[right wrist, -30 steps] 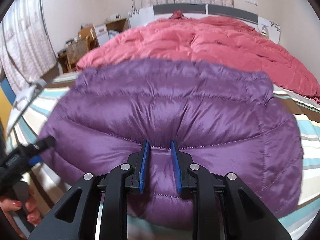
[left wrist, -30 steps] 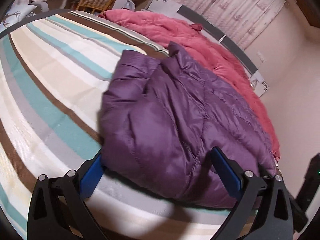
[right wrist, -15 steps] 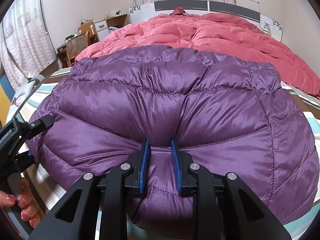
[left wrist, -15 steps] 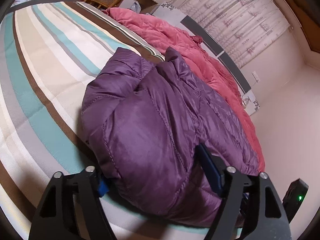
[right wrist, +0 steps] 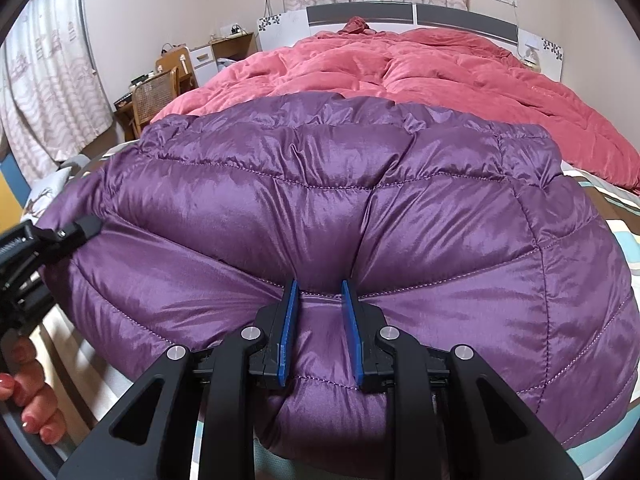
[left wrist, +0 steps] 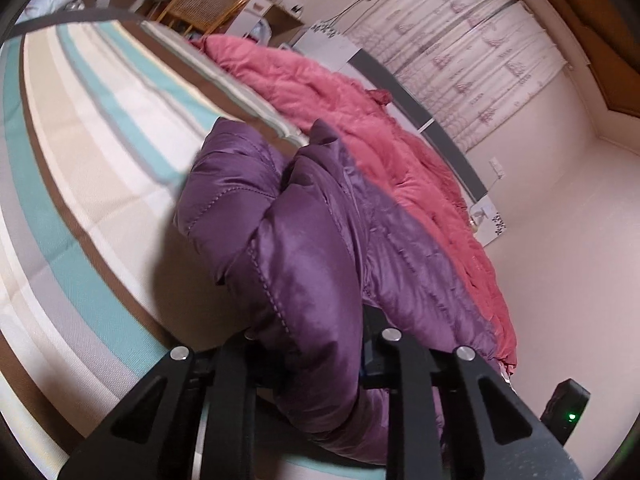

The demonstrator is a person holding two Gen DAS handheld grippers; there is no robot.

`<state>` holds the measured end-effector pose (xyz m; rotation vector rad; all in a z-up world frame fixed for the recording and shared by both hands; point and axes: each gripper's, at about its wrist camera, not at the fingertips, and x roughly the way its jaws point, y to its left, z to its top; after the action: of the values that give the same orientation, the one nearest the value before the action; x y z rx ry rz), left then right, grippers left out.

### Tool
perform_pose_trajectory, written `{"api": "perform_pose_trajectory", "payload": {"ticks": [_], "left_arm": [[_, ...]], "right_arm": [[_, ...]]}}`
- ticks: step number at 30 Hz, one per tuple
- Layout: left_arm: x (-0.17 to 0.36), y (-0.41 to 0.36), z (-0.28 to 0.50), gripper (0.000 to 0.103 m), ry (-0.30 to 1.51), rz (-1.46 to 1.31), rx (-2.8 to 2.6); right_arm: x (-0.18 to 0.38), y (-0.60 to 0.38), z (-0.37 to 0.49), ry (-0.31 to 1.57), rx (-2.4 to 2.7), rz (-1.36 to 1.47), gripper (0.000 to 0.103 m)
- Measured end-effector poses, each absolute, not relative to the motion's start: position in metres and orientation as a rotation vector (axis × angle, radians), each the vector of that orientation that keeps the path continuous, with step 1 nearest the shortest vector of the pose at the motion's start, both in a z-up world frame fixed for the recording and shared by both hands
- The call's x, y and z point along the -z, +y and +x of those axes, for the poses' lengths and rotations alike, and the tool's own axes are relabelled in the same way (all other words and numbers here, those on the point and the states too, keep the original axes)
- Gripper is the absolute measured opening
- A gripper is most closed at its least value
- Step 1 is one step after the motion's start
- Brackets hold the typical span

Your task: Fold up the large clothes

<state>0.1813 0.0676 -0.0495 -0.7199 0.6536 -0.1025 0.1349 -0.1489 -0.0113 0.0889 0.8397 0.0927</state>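
Note:
A purple quilted down jacket (left wrist: 320, 240) lies bunched on the striped bed sheet (left wrist: 80, 168); it fills the right wrist view (right wrist: 320, 208). My left gripper (left wrist: 308, 344) is shut on a thick fold at the jacket's near edge, and the fabric hides its pads. My right gripper (right wrist: 319, 320) is shut on the jacket's near hem, with a roll of fabric pinched between its blue pads (right wrist: 287, 332). The left gripper also shows at the left edge of the right wrist view (right wrist: 76, 228), at the jacket's left side, held by a hand.
A pink duvet (right wrist: 420, 80) covers the far half of the bed, just behind the jacket. A headboard (right wrist: 400, 12) and curtains stand beyond. A wicker chair (right wrist: 154, 96) and desk stand at the left. The right gripper's body (left wrist: 566, 408) shows at the lower right.
My left gripper has closed from wide open onto the jacket's edge and lifted the fold. My right gripper has kept its grip, and the jacket has bulged up closer to it.

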Motion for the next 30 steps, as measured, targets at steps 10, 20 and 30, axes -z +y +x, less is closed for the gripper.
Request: {"api": "perform_pose_trajectory", "payload": {"ticks": [10, 20, 30], "left_arm": [[-0.006, 0.033, 0.161, 0.018, 0.500, -0.522, 0.218], [-0.043, 0.002, 0.154, 0.018, 0.429, -0.337, 0.295], [-0.058, -0.022, 0.149, 0.018, 0.411, -0.254, 0.306]], "right_arm": [[0.012, -0.153, 0.134, 0.839, -0.090, 0.102, 0.022], [-0.002, -0.167, 0.124, 0.809, -0.113, 0.147, 0.022], [-0.022, -0.248, 0.068, 0.729, 0.089, 0.312, 0.022]]}}
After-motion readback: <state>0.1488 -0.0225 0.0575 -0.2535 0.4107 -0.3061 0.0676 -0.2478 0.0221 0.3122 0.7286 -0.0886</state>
